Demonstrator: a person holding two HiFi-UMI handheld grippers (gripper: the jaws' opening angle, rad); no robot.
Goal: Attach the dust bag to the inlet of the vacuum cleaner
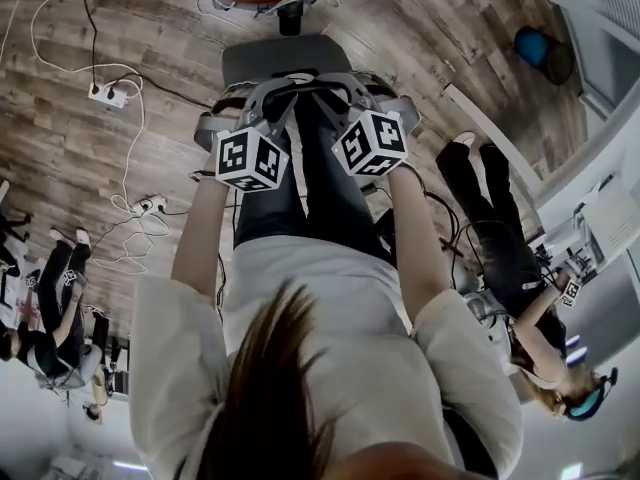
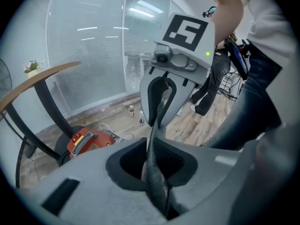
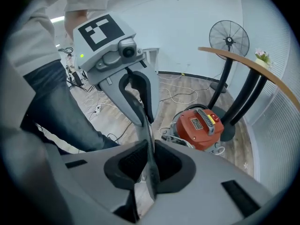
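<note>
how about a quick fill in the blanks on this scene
The left tongs and right tongs each pinch the dust bag, whose colour is ____.
The orange vacuum cleaner stands on the wooden ____.
Beyond it stands a black pedestal ____.
Missing: grey; floor; fan.

The bag (image 2: 153,172) looks like matt grey cloth, the vacuum (image 3: 199,125) glossy orange plastic, the floor (image 1: 80,158) grained wood.
</note>
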